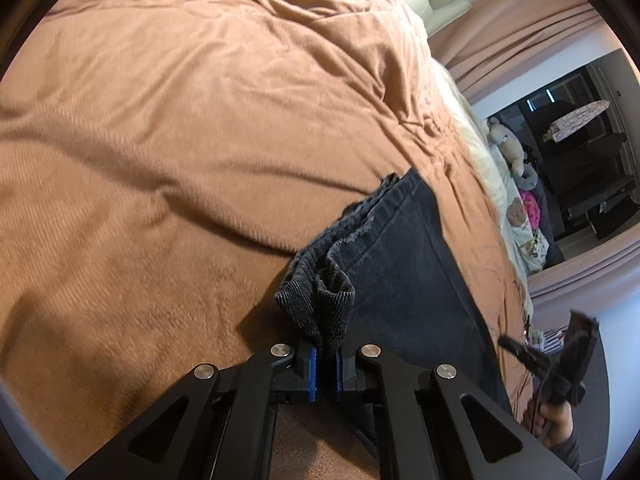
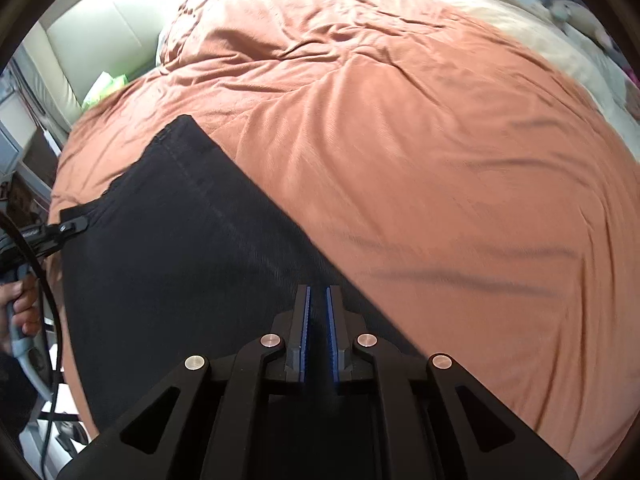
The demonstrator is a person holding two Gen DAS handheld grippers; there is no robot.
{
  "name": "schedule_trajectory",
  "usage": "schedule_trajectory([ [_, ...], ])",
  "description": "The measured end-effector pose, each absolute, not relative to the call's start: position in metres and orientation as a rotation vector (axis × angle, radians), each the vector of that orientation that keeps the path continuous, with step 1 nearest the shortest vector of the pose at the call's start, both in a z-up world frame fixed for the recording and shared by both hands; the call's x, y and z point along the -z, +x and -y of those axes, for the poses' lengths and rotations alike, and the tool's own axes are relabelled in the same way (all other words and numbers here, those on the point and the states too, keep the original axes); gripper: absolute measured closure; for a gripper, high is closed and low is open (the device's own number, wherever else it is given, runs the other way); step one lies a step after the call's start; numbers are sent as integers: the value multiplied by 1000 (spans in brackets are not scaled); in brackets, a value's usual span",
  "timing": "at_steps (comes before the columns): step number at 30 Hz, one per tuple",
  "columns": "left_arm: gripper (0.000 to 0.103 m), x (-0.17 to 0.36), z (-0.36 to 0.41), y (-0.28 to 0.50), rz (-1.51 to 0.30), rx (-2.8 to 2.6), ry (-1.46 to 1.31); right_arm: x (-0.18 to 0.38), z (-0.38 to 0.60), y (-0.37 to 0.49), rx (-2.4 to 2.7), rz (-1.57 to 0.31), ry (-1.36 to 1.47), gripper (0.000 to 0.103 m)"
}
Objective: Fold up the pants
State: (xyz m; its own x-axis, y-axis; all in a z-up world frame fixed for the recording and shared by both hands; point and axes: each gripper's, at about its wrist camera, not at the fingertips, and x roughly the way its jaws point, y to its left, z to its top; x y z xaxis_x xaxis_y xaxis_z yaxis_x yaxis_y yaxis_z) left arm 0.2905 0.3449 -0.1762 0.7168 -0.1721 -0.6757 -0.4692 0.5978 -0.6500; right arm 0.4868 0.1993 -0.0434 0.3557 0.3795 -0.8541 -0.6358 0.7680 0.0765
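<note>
I keep left gripper (image 1: 326, 354) clamped on bunched waistband corner of pants (image 1: 404, 264), so edge stays lifted off brown blanket (image 1: 160, 140). Pants spread dark across near side of bed. Right gripper (image 2: 319, 300) over fabric, fingers nearly together; cloth pinched or not, cannot tell. Motion blur; far pant legs cut off from view.

Left gripper (image 1: 326, 354) angled down, blue pads pinched tight on cloth. Right gripper (image 2: 318, 300) pointing steeply down, jaws nearly together.
</note>
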Motion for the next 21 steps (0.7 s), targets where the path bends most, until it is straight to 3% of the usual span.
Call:
schedule_trajectory([
  [4, 97, 173, -349, 291, -762, -168, -951, 37, -162, 462, -615, -1032, -262, 91],
  [21, 97, 164, -344, 295, -758, -111, -947, 12, -54, 370, -358, -1033, -63, 91],
])
